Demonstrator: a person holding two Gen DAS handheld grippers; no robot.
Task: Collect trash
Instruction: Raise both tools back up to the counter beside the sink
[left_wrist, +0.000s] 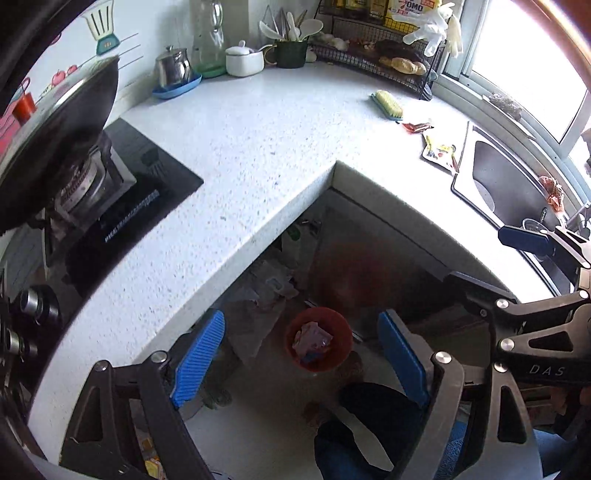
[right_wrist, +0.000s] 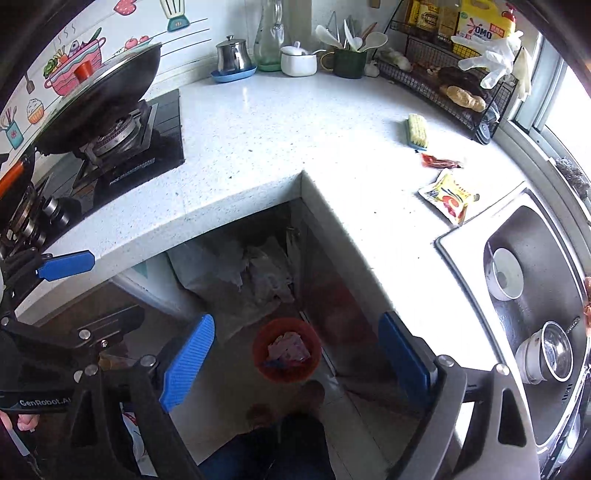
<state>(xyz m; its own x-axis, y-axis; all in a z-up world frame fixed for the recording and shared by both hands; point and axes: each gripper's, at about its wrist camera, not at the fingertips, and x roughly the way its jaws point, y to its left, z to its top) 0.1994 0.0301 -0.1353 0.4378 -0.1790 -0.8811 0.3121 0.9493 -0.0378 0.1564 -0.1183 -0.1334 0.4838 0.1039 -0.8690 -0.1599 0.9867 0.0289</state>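
A red trash bin (left_wrist: 319, 339) stands on the floor below the counter corner, with crumpled wrappers inside; it also shows in the right wrist view (right_wrist: 286, 349). A yellow snack wrapper (right_wrist: 448, 197) and a small red sachet (right_wrist: 439, 161) lie on the white counter near the sink; both show in the left wrist view too, the wrapper (left_wrist: 439, 153) and the sachet (left_wrist: 415, 126). My left gripper (left_wrist: 301, 358) is open and empty, high above the bin. My right gripper (right_wrist: 295, 358) is open and empty, also above the bin.
A wok sits on the gas stove (right_wrist: 110, 122) at the left. A sink (right_wrist: 535, 288) with bowls is at the right. A scrub brush (right_wrist: 417, 131), a wire rack (right_wrist: 454, 88), a utensil cup and pots line the back. Plastic bags (right_wrist: 251, 280) lie under the counter.
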